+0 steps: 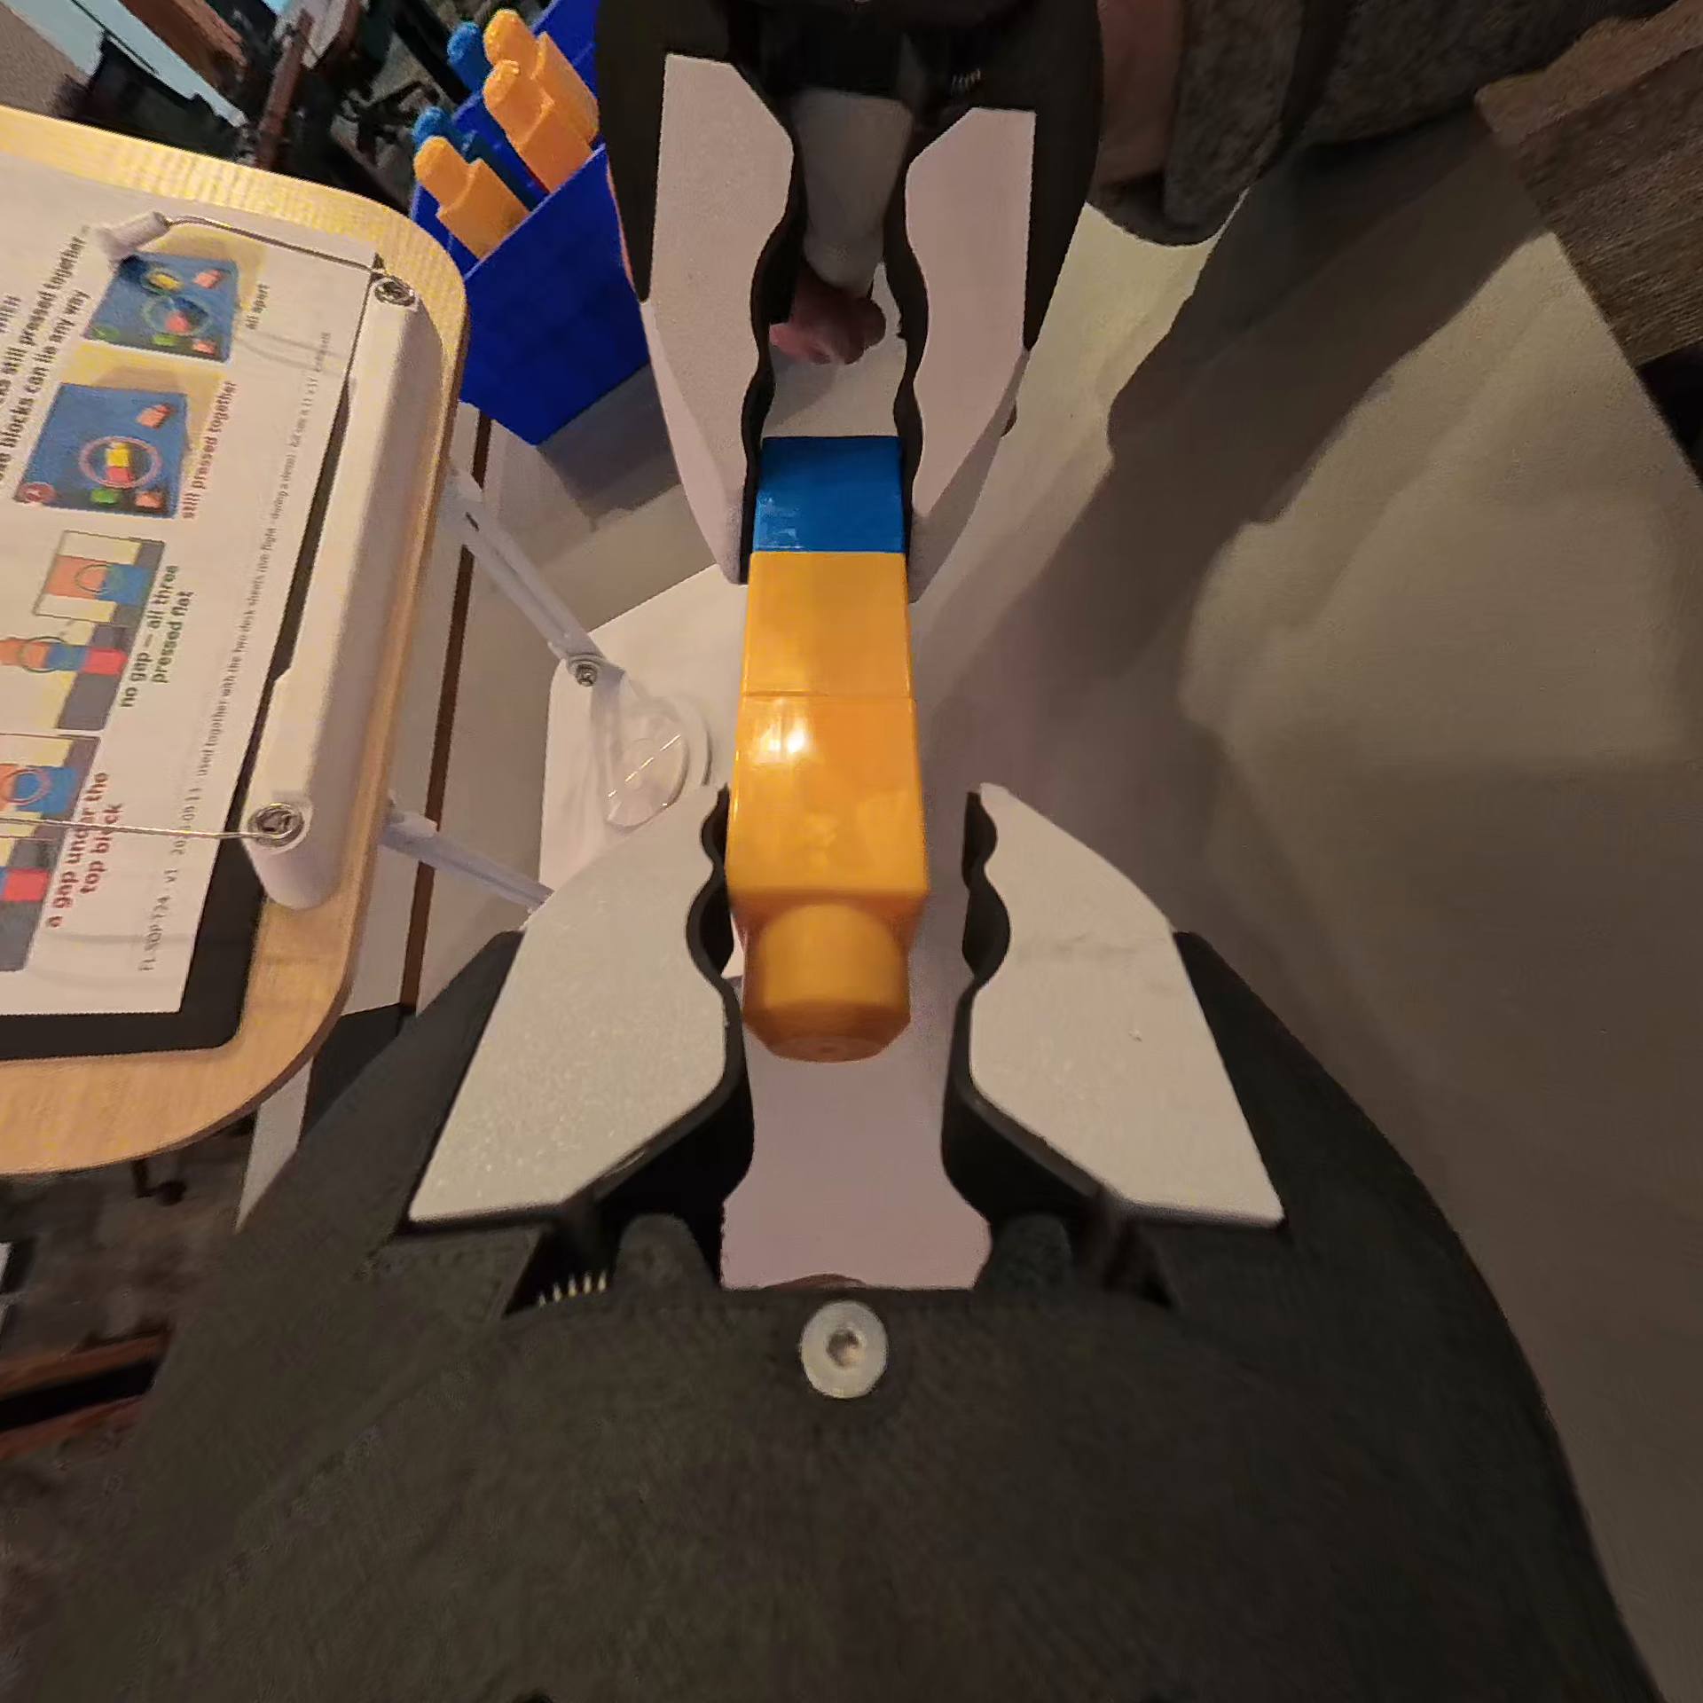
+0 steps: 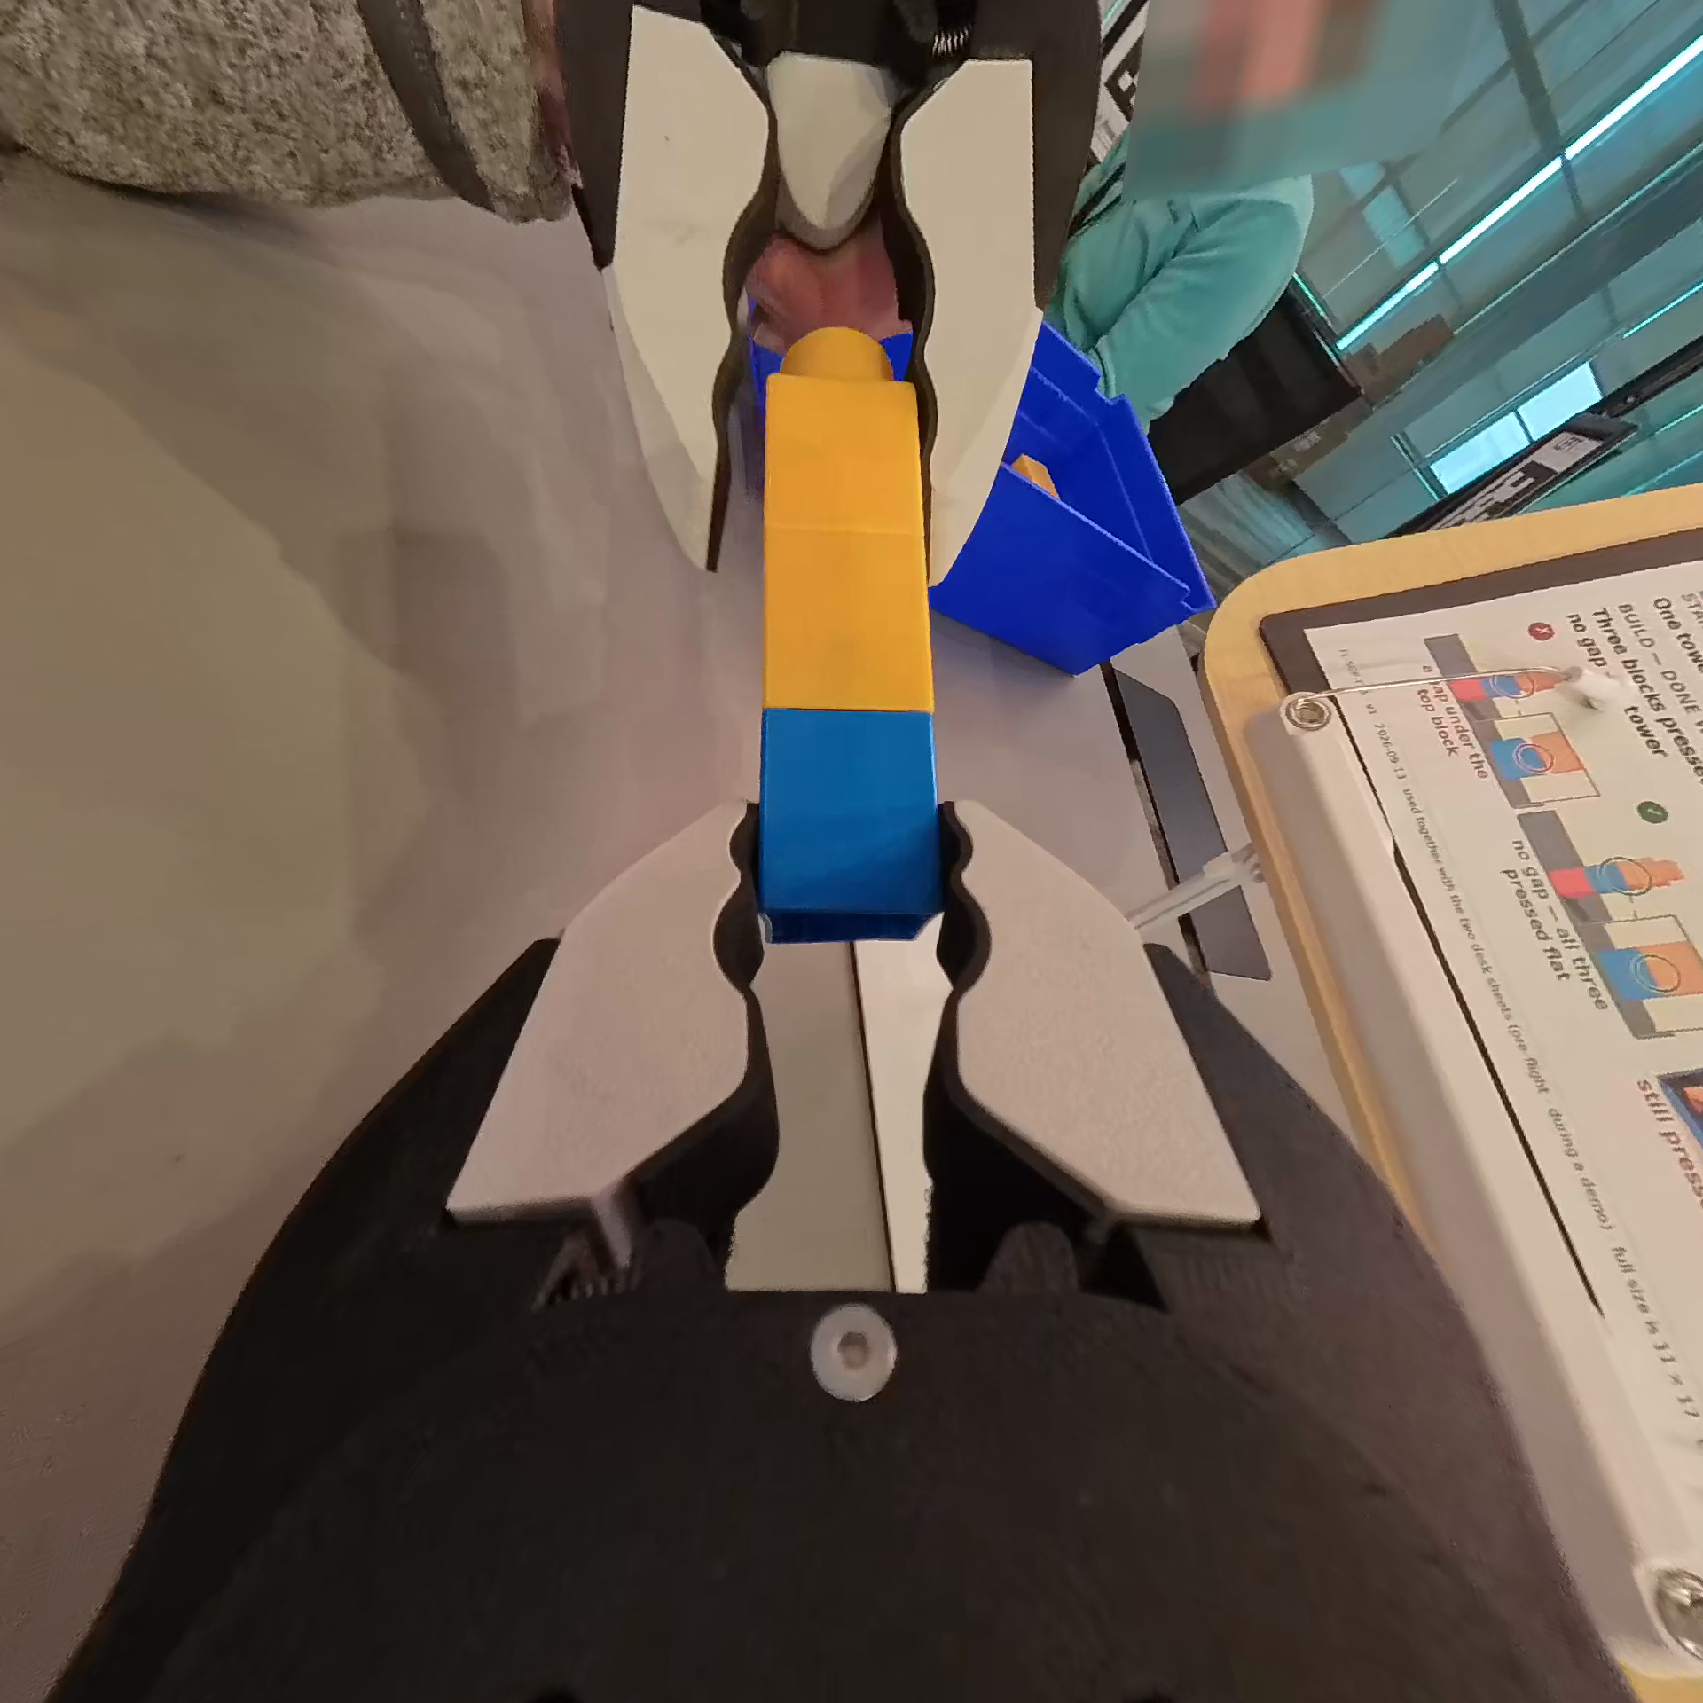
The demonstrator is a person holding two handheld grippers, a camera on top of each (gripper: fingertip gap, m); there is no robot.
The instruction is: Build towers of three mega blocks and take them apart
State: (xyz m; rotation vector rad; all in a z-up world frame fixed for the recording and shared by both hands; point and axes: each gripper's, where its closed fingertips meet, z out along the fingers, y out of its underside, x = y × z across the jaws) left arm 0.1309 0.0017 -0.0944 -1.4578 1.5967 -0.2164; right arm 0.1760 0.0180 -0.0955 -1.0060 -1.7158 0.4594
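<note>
A tower of three blocks hangs level between my two grippers: a blue block (image 2: 848, 811), a middle yellow block (image 2: 843, 627) and an end yellow block (image 1: 825, 811) with its stud towards the left wrist camera. My right gripper (image 2: 848, 820) is shut on the blue block, both pads pressed to its sides; it also shows in the left wrist view (image 1: 829, 576). My left gripper (image 1: 843, 811) is open around the end yellow block, with a gap between its right pad and the block. The right wrist view shows it (image 2: 829, 553) standing off that block too.
A blue bin (image 1: 544, 332) with yellow and blue blocks stands behind the grippers, also in the right wrist view (image 2: 1087, 553). A wooden board with an instruction sheet (image 1: 138, 599) lies beside it (image 2: 1474, 875). A person in a teal top (image 2: 1189, 267) stands beyond the grey table (image 2: 276, 645). The gap from one gripper's tips to the other's is roughly 6 cm.
</note>
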